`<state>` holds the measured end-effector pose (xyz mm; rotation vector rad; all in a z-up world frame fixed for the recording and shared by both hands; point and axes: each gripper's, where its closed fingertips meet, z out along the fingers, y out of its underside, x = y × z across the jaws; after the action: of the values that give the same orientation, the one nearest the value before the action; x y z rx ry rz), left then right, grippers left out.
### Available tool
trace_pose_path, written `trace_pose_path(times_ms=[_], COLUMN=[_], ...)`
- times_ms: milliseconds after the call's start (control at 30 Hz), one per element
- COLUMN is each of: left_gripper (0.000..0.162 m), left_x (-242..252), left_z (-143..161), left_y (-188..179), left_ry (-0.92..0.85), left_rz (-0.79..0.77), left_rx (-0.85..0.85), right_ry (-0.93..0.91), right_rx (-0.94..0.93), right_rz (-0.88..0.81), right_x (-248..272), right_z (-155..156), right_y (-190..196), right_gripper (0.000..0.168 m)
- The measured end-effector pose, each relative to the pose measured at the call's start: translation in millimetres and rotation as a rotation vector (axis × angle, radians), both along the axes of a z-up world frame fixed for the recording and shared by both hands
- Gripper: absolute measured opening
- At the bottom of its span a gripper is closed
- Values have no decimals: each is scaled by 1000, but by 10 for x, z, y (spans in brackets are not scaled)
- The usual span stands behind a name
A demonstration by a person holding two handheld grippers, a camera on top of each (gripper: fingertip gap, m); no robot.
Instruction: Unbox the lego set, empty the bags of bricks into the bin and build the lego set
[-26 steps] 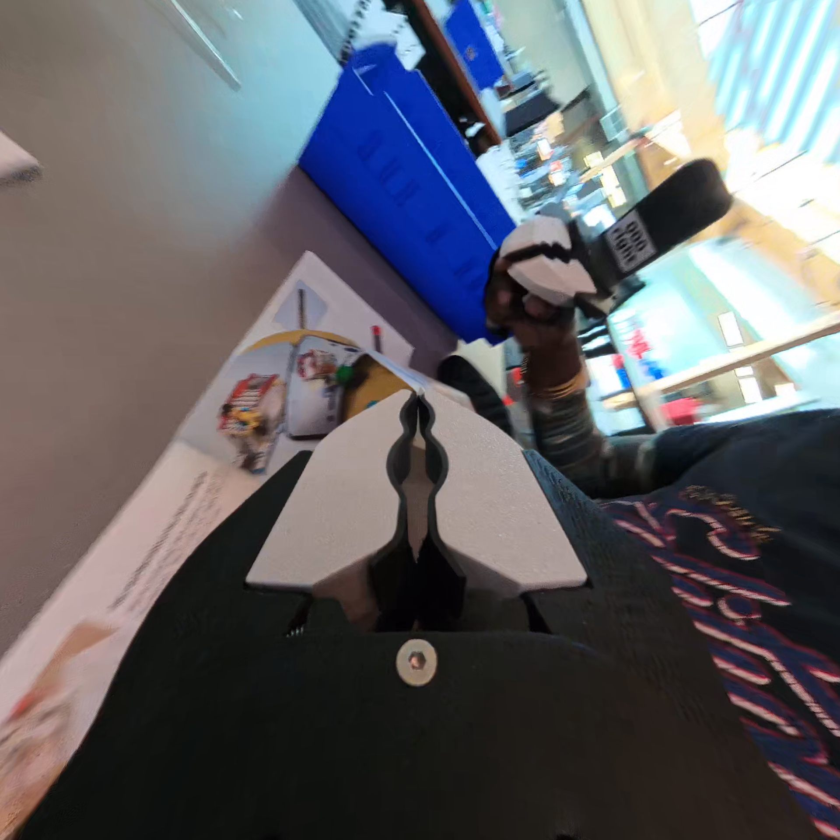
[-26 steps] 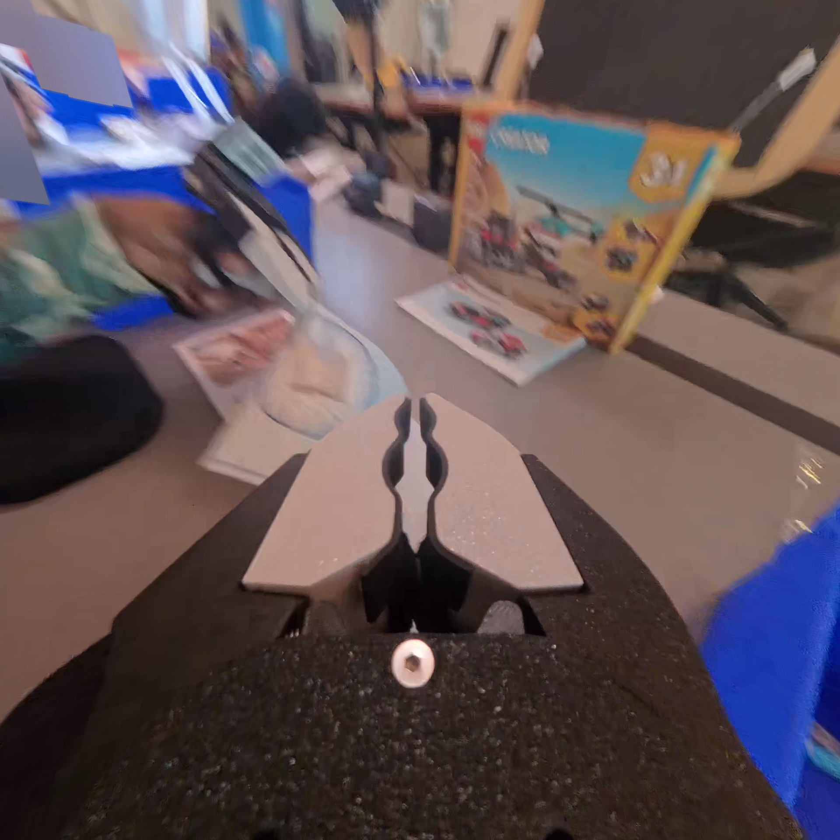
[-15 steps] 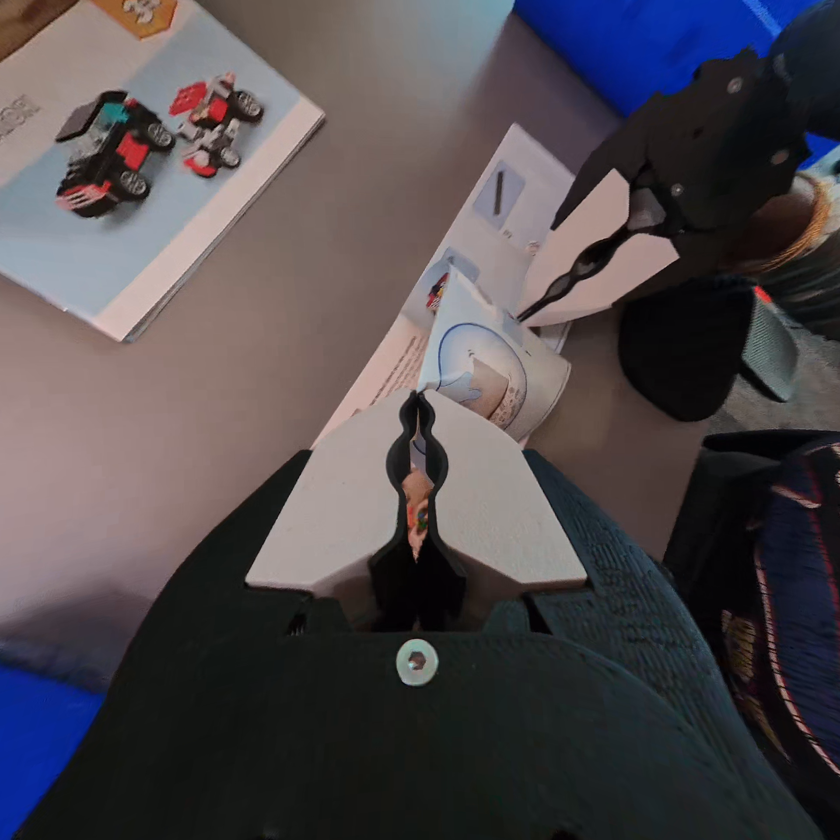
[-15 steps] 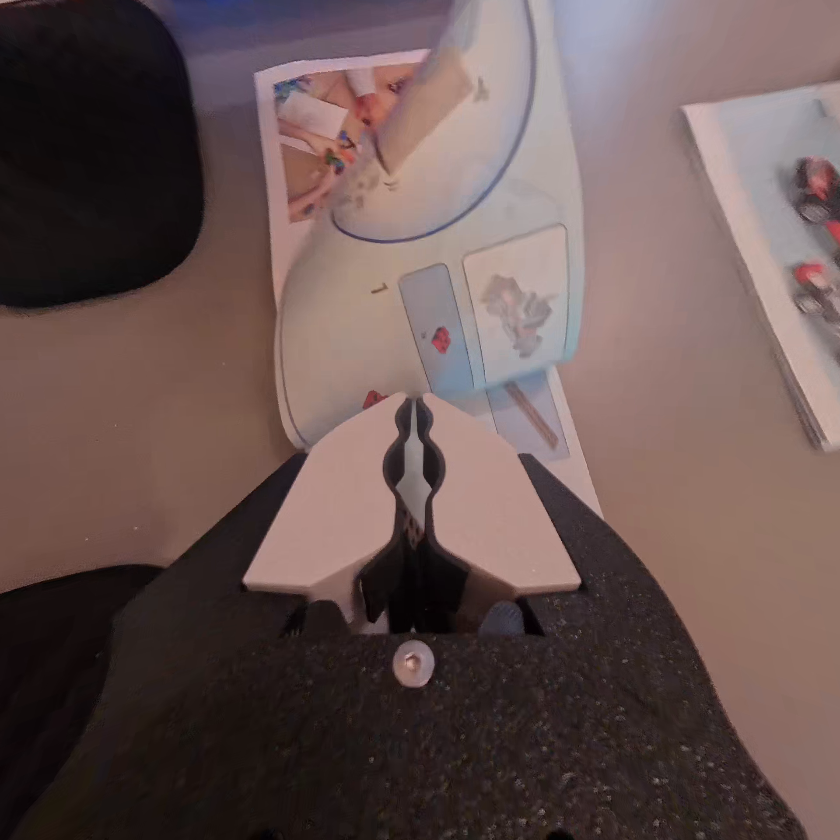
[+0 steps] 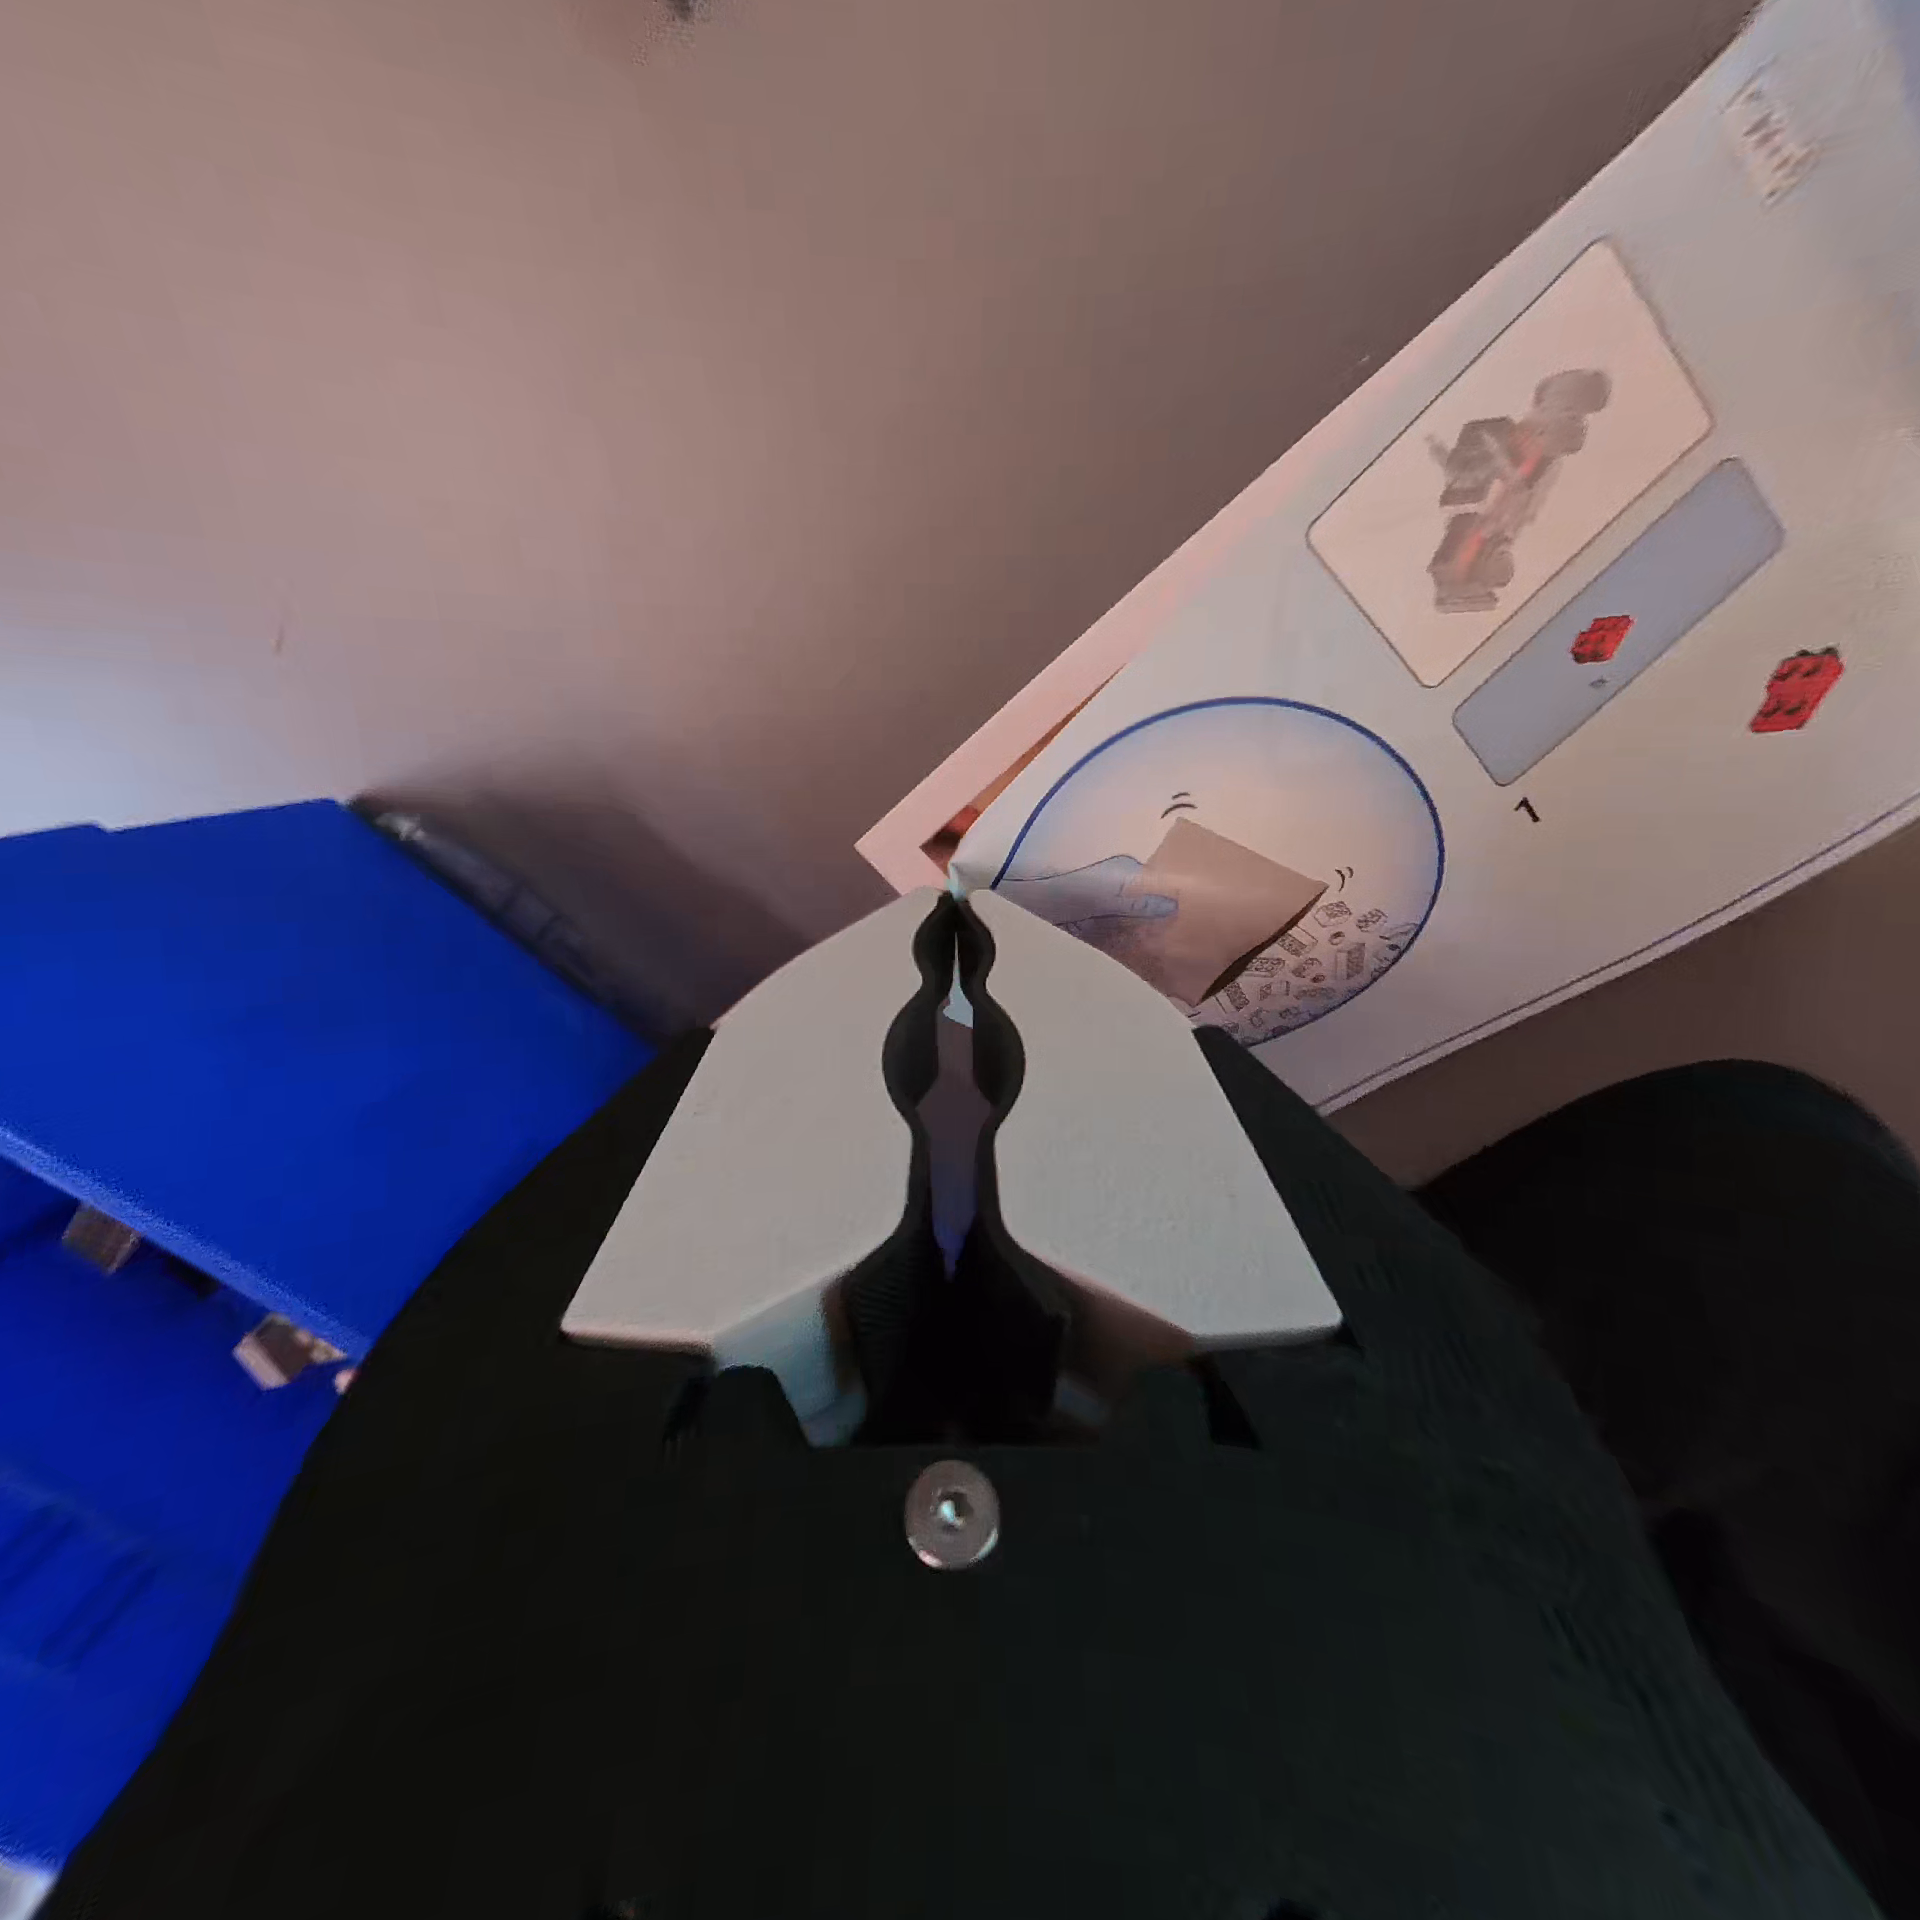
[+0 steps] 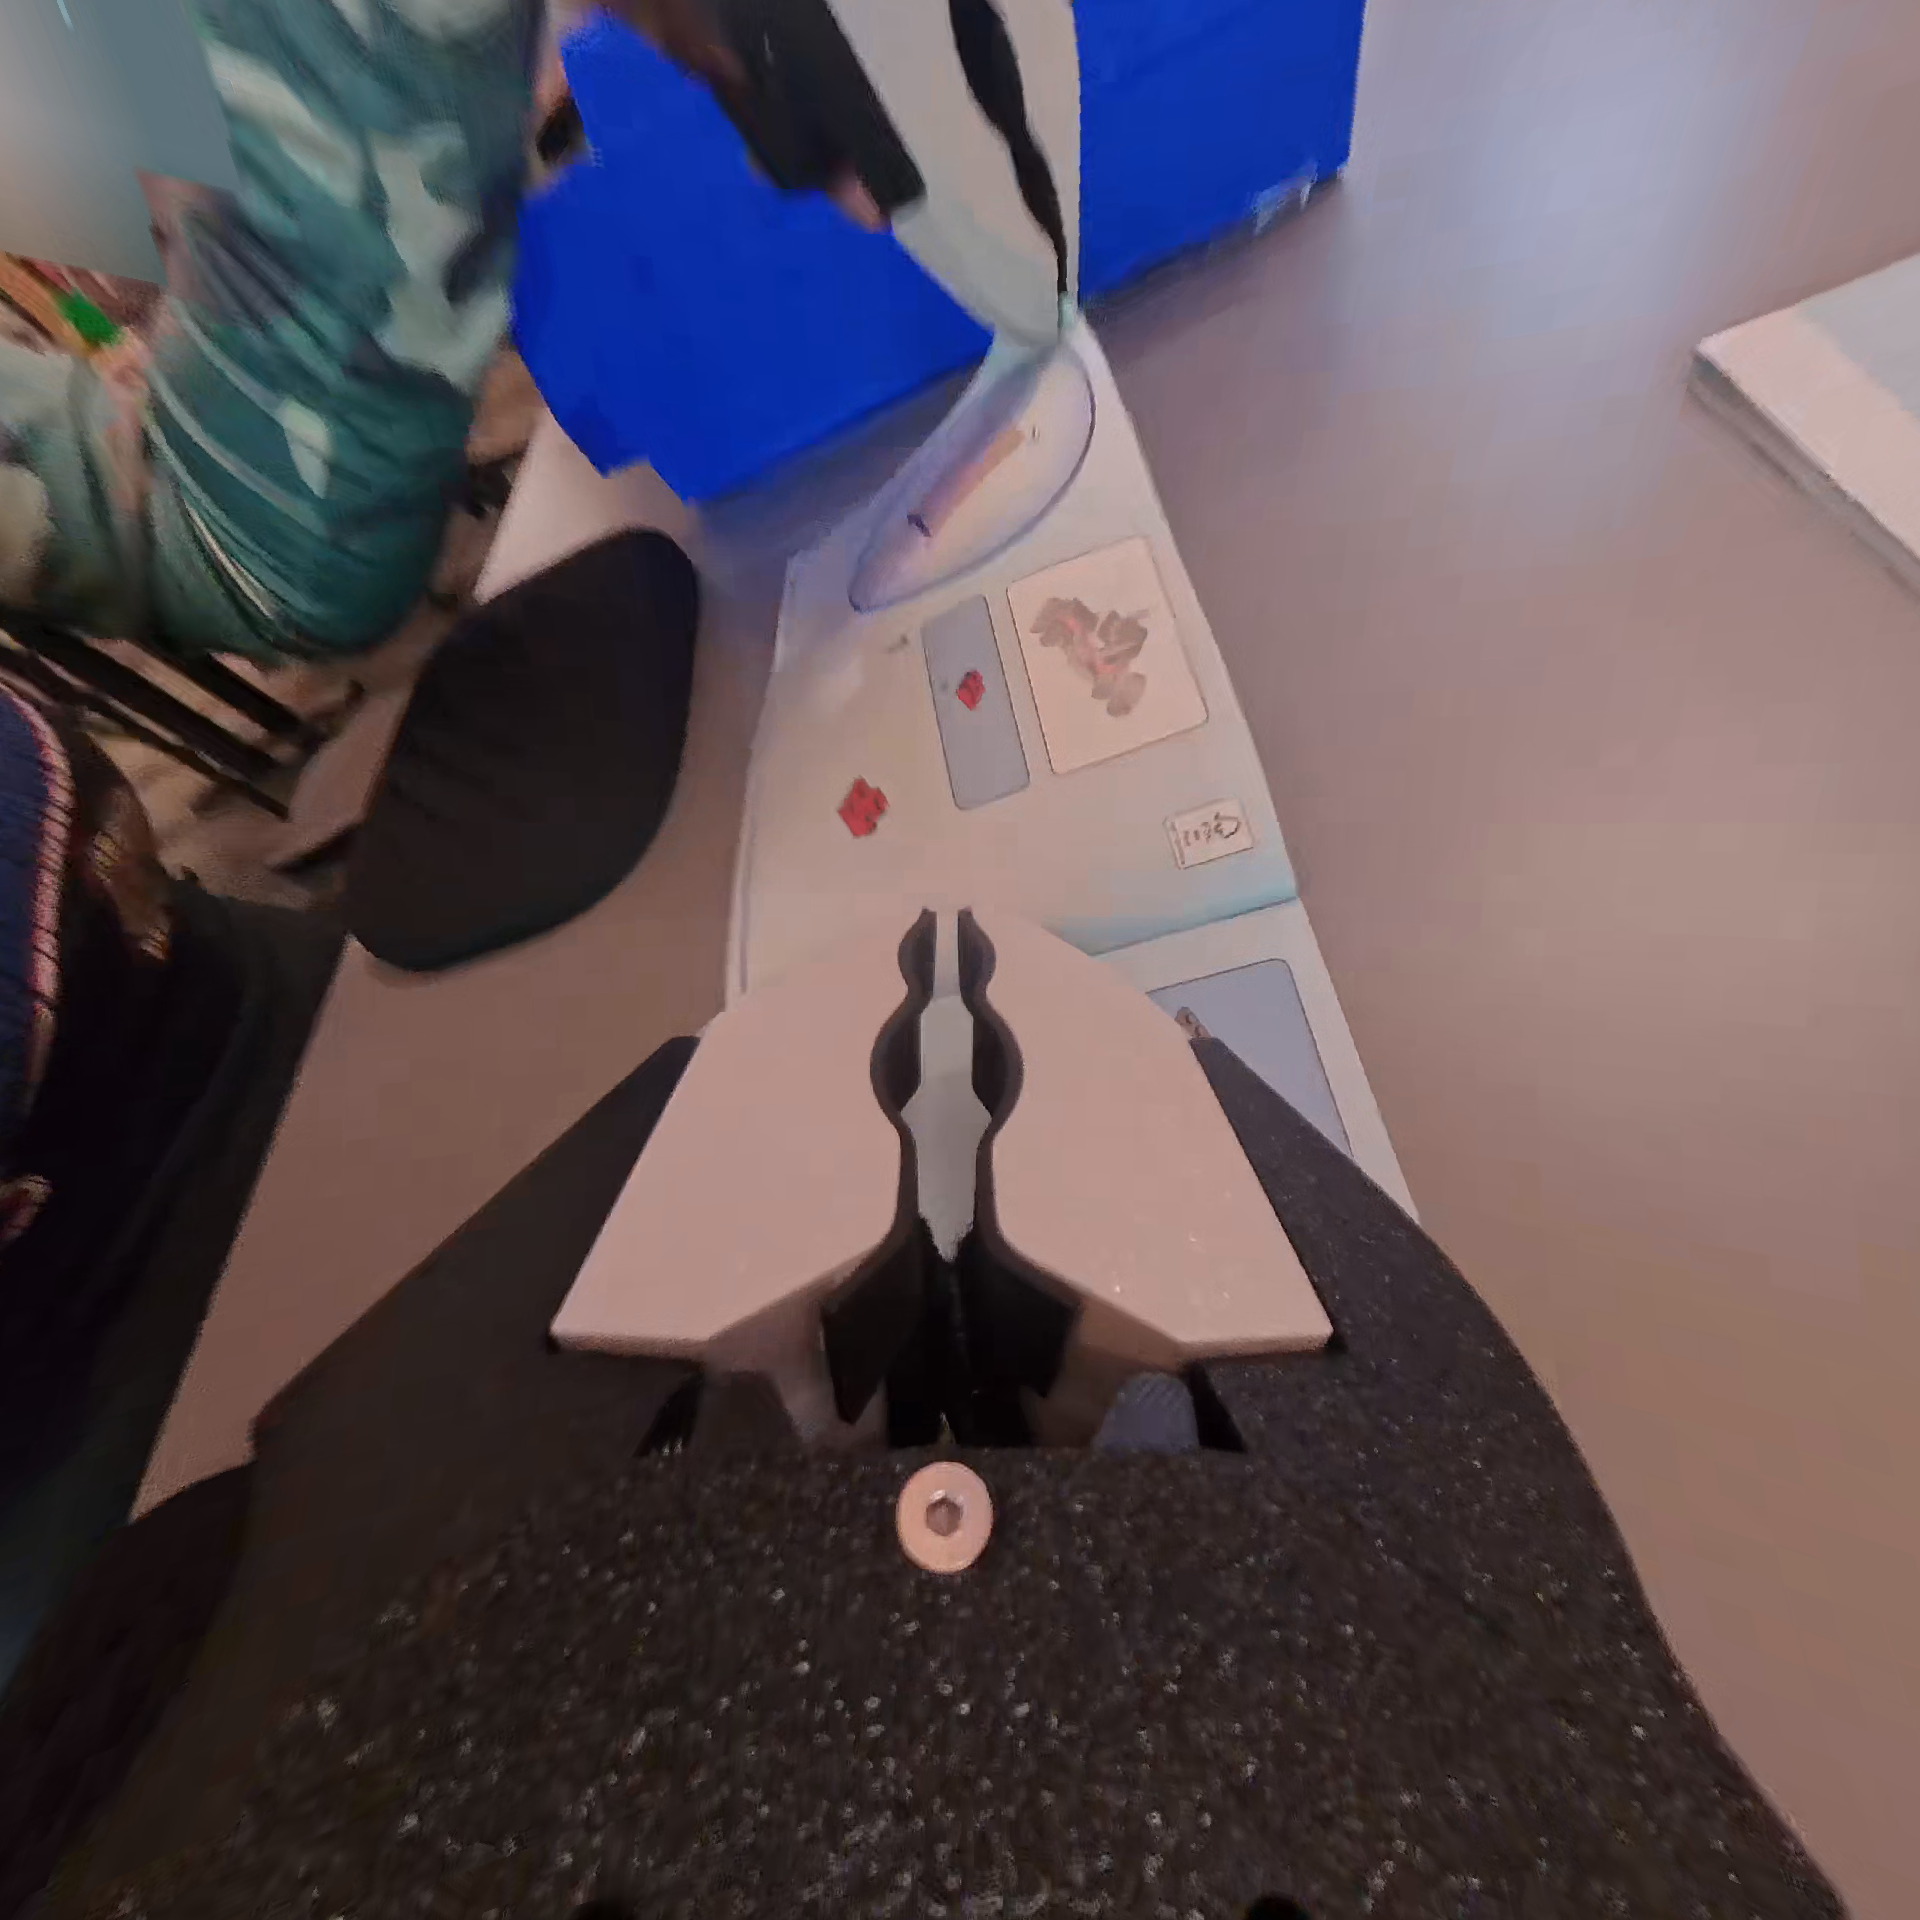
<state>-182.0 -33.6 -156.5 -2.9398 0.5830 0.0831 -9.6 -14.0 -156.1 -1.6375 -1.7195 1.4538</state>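
An open instruction booklet page [image 5: 1351, 727] with a blue circle drawing and red brick pictures stretches across the grey table. My left gripper [image 5: 953, 904] is shut on its corner, close to the blue bin [image 5: 260, 987]. Small grey bricks [image 5: 281, 1351] lie inside the bin. In the right wrist view, my right gripper [image 6: 945, 916] is shut on the opposite end of the same page [image 6: 1091, 862]. The page runs away from it, curving up to the left gripper [image 6: 1049, 281] in front of the bin [image 6: 727, 312].
A second booklet [image 6: 1829, 416] lies on the table [image 6: 1558, 935] at the right edge. A black rounded pad [image 6: 530, 748] sits just off the table's left side, also in the left wrist view [image 5: 1714, 1247]. A person's teal sleeve [image 6: 312, 364] is at the upper left.
Both grippers have swung down over the table and moved apart, still holding the page. The curled page is now pulled out longer between them, and the left gripper is beside the blue bin.
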Motion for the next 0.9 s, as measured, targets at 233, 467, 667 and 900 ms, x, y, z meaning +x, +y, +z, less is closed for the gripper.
trace_pose_path(times_ms=[233,467,667,900], left_gripper=[0,0,9,0], left_x=[-110,-161,-336,1474], left_z=[-235,-350,-145,639], left_y=[-25,-26,16,-45], left_ry=[159,195,314,-730], left_rz=[-17,-3,35,-251], left_rx=[-125,-155,-47,474], right_ry=[-80,-182,-207,-216], right_rx=[31,108,85,71], right_rz=[85,113,81,79], right_x=[-28,-71,-103,-107], right_z=[-123,-296,-323,-327], right_y=[-154,-227,-212,-210], right_gripper=[1,0,0,0])
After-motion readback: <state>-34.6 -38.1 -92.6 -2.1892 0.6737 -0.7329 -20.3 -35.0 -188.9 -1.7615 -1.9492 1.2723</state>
